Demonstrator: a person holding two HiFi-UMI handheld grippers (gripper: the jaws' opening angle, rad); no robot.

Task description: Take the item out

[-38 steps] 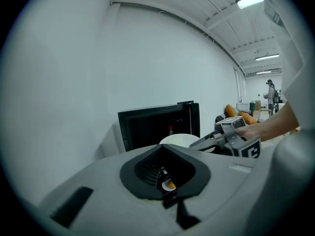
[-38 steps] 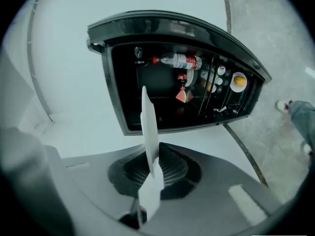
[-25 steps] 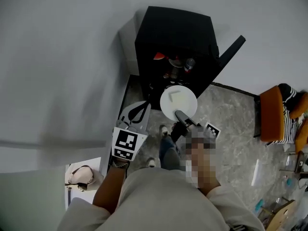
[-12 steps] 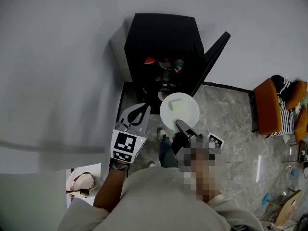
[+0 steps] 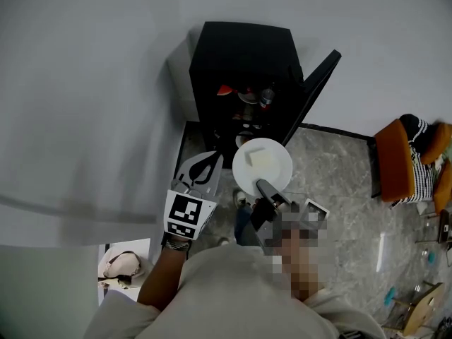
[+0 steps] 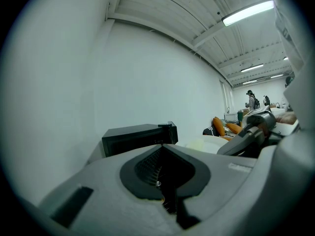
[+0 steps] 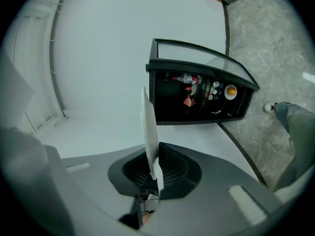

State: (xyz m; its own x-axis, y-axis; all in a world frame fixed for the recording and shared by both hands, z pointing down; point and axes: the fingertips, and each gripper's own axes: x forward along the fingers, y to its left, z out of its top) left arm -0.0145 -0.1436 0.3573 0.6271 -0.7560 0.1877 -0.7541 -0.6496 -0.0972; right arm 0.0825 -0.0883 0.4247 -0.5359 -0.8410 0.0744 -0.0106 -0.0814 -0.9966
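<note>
Right claw [image 5: 263, 184] level — pinching plate [image 5: 280, 161] rim (left claw [image 5: 203, 162] closed, empty).

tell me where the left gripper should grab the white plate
Probably the bare left rim of the plate, coming in level from the left: it lies roughly flat, the right gripper pinches its near edge, and the pale block sits centrally.

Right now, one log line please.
right gripper: shut on plate | plate: outside cabinet, pale block on it | left gripper: shut, empty
</note>
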